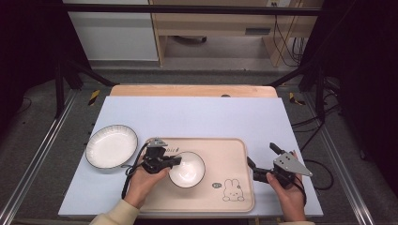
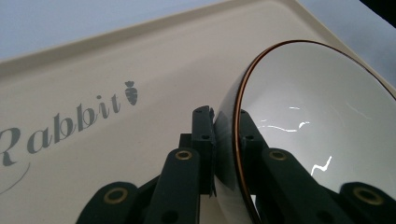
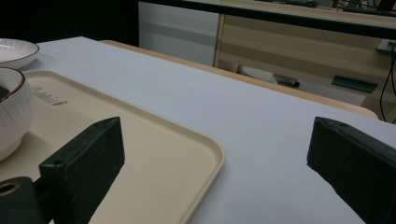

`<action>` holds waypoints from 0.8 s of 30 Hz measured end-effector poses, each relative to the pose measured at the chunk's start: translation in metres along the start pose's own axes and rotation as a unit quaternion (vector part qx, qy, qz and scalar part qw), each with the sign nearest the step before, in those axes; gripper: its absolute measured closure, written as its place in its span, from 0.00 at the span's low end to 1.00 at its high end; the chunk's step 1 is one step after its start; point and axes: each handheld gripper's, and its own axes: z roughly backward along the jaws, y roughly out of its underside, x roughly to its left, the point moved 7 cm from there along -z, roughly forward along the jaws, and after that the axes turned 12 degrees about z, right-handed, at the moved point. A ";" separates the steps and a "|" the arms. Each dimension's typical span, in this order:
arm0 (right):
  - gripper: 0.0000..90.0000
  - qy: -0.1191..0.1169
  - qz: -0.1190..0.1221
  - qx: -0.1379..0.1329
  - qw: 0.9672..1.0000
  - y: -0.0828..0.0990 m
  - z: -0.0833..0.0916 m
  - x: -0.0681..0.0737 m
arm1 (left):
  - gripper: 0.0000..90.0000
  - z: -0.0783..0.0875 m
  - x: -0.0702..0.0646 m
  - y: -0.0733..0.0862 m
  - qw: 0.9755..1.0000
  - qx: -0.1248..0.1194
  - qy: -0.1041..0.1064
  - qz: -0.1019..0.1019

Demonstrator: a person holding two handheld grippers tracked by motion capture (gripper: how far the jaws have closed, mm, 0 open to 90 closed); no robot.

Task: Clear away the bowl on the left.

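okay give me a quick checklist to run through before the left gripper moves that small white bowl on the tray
1. Left gripper shut on the rim of the small white bowl with the brown edge, one jaw inside, one outside: ok.
2. Bowl over the beige plastic rabbit tray: ok; whether its base rests on it or is lifted: cannot tell.
3. Bowl empty, nothing to spill: ok.
4. Right gripper open, holding nothing, off the tray's right edge, away from the bowl: ok.
5. Wide white plate with the dark rim on the pale blue mat left of the tray, apart from it: ok.
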 end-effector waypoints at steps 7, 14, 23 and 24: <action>0.05 -0.002 0.000 0.000 1.000 0.000 -0.001 0.000 | 0.91 0.000 0.001 0.000 1.000 0.005 -0.001 0.007; 0.05 -0.003 -0.002 0.000 1.000 0.000 -0.001 0.001 | 0.90 -0.002 0.002 -0.001 1.000 0.007 -0.004 0.013; 0.05 -0.003 -0.003 0.002 1.000 0.001 -0.001 0.001 | 0.90 -0.006 0.001 -0.001 1.000 0.003 -0.009 0.015; 0.05 -0.002 -0.003 0.002 1.000 0.001 -0.001 0.001 | 0.90 -0.006 0.001 -0.001 1.000 0.004 -0.010 0.016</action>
